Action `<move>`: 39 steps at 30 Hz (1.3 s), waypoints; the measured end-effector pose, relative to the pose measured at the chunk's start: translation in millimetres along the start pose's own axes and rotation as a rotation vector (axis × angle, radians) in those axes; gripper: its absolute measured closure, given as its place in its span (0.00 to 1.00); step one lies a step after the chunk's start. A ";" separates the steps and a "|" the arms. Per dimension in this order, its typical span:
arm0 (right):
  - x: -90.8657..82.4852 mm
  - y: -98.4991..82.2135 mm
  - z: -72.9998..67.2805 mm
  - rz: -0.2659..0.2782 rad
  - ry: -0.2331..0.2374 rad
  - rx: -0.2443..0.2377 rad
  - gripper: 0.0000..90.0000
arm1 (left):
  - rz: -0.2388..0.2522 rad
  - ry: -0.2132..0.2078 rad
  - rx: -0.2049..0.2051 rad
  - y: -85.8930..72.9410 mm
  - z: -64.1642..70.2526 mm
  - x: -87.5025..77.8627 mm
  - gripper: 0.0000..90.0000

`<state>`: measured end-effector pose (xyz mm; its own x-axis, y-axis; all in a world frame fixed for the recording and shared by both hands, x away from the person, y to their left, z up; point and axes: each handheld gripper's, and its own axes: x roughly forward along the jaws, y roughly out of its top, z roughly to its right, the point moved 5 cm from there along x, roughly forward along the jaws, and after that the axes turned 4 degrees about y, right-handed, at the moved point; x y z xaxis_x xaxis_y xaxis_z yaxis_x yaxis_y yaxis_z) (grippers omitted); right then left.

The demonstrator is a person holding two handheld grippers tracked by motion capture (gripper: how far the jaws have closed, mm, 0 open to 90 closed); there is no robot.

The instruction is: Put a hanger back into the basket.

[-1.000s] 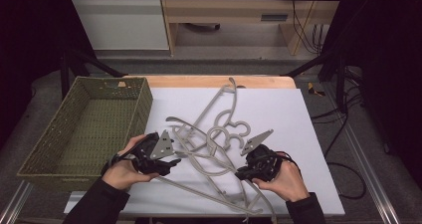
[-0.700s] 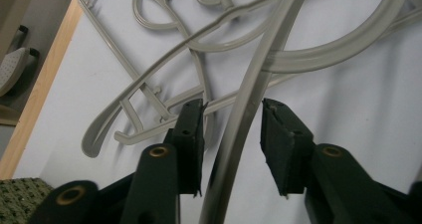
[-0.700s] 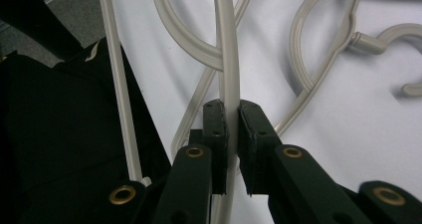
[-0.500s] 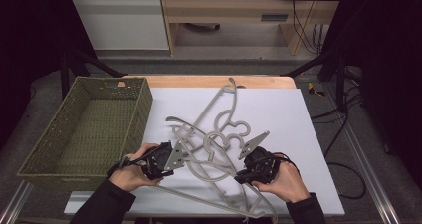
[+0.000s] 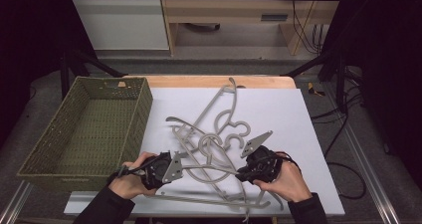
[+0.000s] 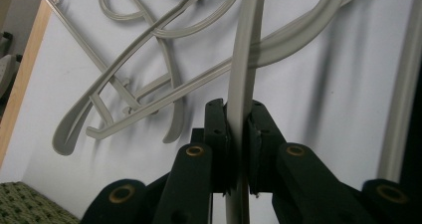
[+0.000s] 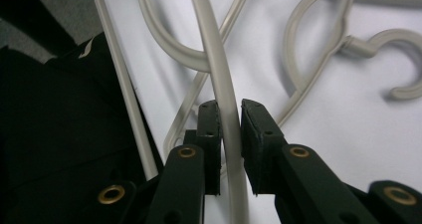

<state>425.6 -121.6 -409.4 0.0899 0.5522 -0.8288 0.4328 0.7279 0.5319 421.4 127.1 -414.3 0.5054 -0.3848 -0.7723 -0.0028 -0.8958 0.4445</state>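
From the high view, a tangle of grey hangers (image 5: 214,139) lies on the white bench (image 5: 308,134) beside a green basket (image 5: 89,129); the left tool (image 5: 171,167) and right tool (image 5: 246,171) sit at its near edge. In the left gripper view, the left tool (image 6: 238,134), its jaws having just been closing, clamps a hanger arm (image 6: 244,59). In the right gripper view, the right tool (image 7: 230,129), its jaws having just eased slightly, stands narrow around a hanger bar (image 7: 219,74).

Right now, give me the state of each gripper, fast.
Left gripper: has just been closing, now shut on a grey hanger.
Right gripper: jaws either side of a grey hanger bar, closed on it.
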 end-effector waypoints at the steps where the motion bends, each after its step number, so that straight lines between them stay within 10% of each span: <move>1: -2.0 0.4 1.2 0.020 -0.015 0.006 0.85 | 0.006 0.004 -0.010 -0.5 0.2 -0.1 0.91; 18: -40.6 -11.3 23.5 0.559 -0.206 0.121 0.28 | 0.025 0.100 -0.303 -18.5 -11.5 2.6 0.91; 28: -57.7 -46.8 32.2 0.696 -0.338 0.178 0.12 | 0.074 0.153 -0.380 -19.5 -24.5 -19.8 0.92; 39: -54.2 -65.1 48.9 0.675 -0.411 0.244 0.02 | 0.138 0.220 -0.482 -25.7 -46.1 -46.7 0.92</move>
<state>436.4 -218.8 -407.6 0.7010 0.6116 -0.3668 0.3463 0.1577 0.9248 437.6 178.4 -368.7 0.6972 -0.3894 -0.6019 0.2879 -0.6168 0.7326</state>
